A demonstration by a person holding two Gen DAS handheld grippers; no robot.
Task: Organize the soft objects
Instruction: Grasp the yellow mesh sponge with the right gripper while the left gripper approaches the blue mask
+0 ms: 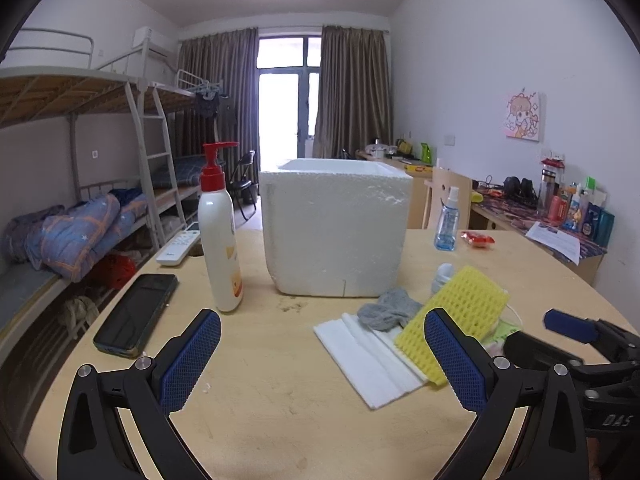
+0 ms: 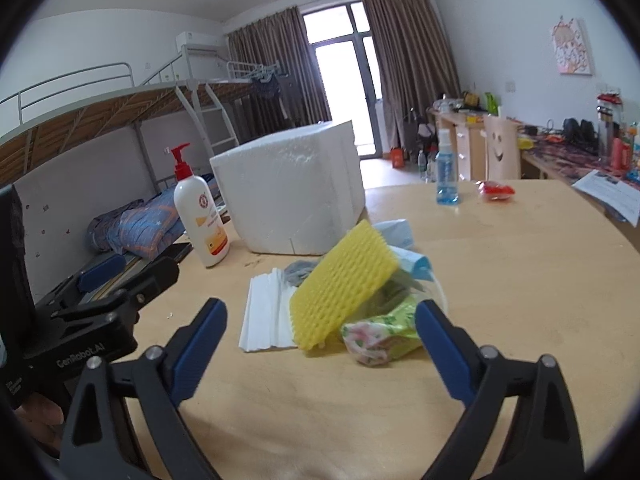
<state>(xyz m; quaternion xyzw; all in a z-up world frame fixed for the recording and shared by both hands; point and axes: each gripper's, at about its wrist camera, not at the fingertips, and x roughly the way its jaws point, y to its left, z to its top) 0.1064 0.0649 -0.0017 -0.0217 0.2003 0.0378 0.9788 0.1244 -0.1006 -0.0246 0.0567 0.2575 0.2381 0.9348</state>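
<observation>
Soft pile on the desk [image 2: 500, 280]
Right tongs [image 2: 320, 328] gape before yellow sponge [image 2: 344, 284] leaning on tissue packet [image 2: 380, 338], white foam box [image 2: 288, 196] behind.

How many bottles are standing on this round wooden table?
2. A white pump bottle with a red top stands left of the white foam box; a small clear blue spray bottle stands to its right. More could be hidden behind the box.
</observation>
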